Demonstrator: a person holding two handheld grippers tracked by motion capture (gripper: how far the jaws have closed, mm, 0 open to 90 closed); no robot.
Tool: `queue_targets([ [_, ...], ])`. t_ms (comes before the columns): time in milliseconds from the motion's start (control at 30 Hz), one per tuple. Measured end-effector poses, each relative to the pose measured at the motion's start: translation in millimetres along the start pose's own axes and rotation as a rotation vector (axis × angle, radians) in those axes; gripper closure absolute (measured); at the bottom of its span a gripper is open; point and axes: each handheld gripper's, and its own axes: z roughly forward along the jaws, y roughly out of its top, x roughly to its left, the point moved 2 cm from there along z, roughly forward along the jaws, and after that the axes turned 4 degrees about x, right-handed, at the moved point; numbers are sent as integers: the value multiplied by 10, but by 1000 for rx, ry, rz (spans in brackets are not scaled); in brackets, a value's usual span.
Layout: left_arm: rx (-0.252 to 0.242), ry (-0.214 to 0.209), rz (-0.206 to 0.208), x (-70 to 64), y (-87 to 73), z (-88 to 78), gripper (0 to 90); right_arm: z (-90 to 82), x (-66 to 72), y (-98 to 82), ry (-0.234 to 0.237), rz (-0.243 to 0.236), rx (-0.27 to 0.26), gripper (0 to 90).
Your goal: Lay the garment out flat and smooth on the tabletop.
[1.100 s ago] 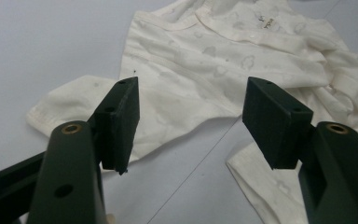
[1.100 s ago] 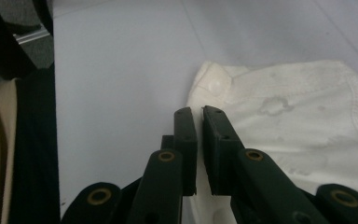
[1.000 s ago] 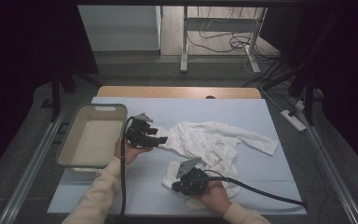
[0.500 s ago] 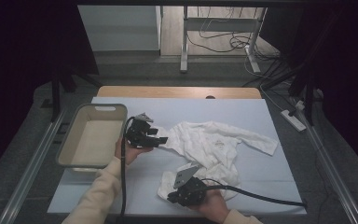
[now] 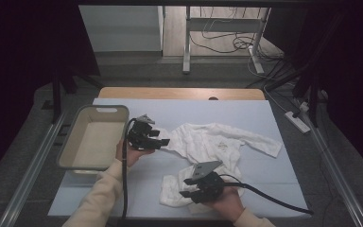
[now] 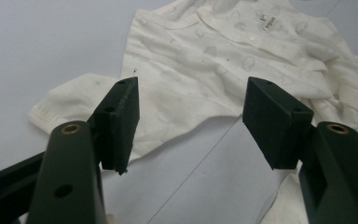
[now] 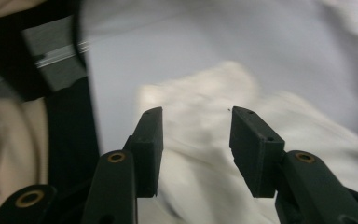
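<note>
A small white garment (image 5: pixel 217 149) lies spread on the pale blue cover of the worktop (image 5: pixel 264 118), roughly in the middle. One long sleeve reaches out toward the right edge, while the lower part is bunched and folded over near the front edge. In the left gripper view its buttoned front, faint printed pattern and small neck label are plain to see, with a cuffed sleeve end lying flat on the cover.

The right tongs (image 5: pixel 188 195) hang just over the crumpled front part of the garment, near the worktop's front edge. Their jaws have just been opening and now stand about halfway apart. The right gripper view shows cloth beneath and beyond them, but nothing is pinched between the pads (image 7: pixel 151 140), so the fabric lies loose.

The left tongs (image 5: pixel 163 141) are held at the garment's left sleeve, pointing across it. Their jaws stand fairly wide with nothing between them; the left gripper view shows the sleeve and bare cover through the gap.

To the left of the garment sits a beige plastic tub (image 5: pixel 71 149), right by the left hand (image 5: pixel 130 153). A black cable (image 5: pixel 274 198) trails from the right tongs toward the right front corner of the worktop.
</note>
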Motion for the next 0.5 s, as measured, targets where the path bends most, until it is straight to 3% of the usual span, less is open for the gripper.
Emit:
queue_targets([
  [67, -1, 0, 0, -3, 1, -1, 369, -69, -107, -45, -63, 18, 6, 518],
  [133, 0, 0, 1, -4, 2, -1, 369, -120, -213, -85, -93, 46, 5, 517],
  [233, 0, 1, 0, -4, 1, 4, 369, -147, -339, -129, -115, 87, 10, 510],
  [500, 0, -1, -1, -16, 3, 10, 369, -32, -435, -178, -136, 109, 52, 479],
])
